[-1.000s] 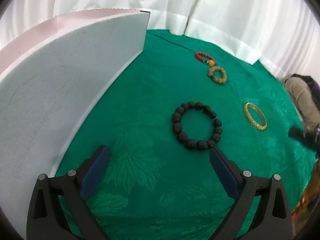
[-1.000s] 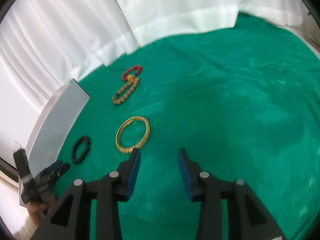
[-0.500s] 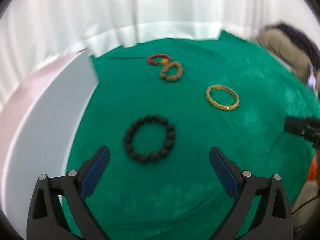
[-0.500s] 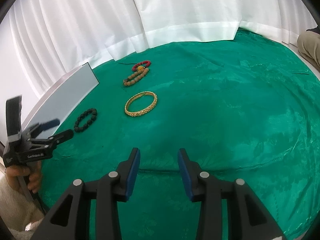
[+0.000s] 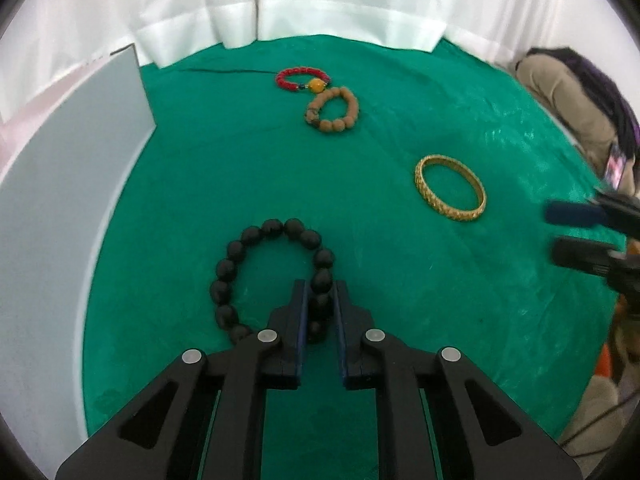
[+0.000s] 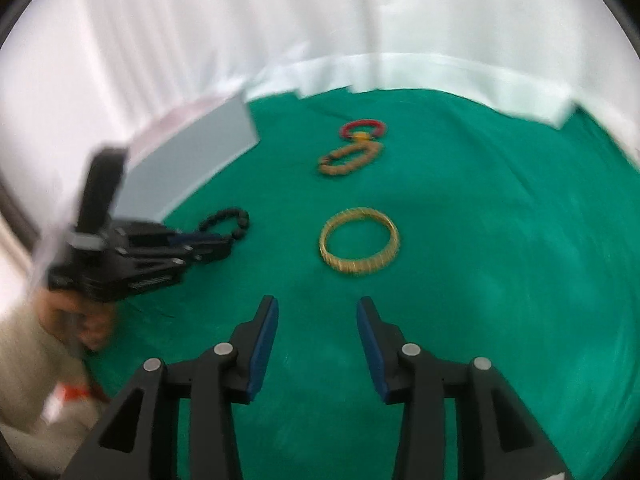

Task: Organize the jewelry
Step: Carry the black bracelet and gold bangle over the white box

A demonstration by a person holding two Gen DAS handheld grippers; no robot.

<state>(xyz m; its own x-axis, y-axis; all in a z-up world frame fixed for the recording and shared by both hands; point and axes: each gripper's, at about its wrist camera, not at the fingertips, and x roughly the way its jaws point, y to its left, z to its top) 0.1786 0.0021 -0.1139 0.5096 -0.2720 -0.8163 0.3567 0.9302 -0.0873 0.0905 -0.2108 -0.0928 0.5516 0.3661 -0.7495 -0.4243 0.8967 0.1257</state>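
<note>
A black bead bracelet [image 5: 248, 248] lies on the green cloth [image 5: 240, 160]. My left gripper [image 5: 320, 286] is shut on the beads of its right side; the right wrist view shows the same grip [image 6: 228, 242] on the black bead bracelet [image 6: 226, 216]. Right of it lies a gold bangle [image 5: 450, 193]. My right gripper [image 6: 316, 304] stands open and empty just short of the gold bangle [image 6: 359, 240]. Farther back, a red bracelet [image 5: 303, 78] lies touching a brown bead bracelet [image 5: 332, 110].
A white board [image 5: 60, 184] stands along the cloth's left side. White curtain [image 5: 320, 0] closes the back. A person's clothed leg [image 5: 568, 100] is at the far right edge. The right gripper's fingers [image 5: 576, 216] reach in from the right.
My left gripper has moved in over the black bracelet and closed from wide open onto its beads. The right gripper has rolled and come nearer to the gold bangle.
</note>
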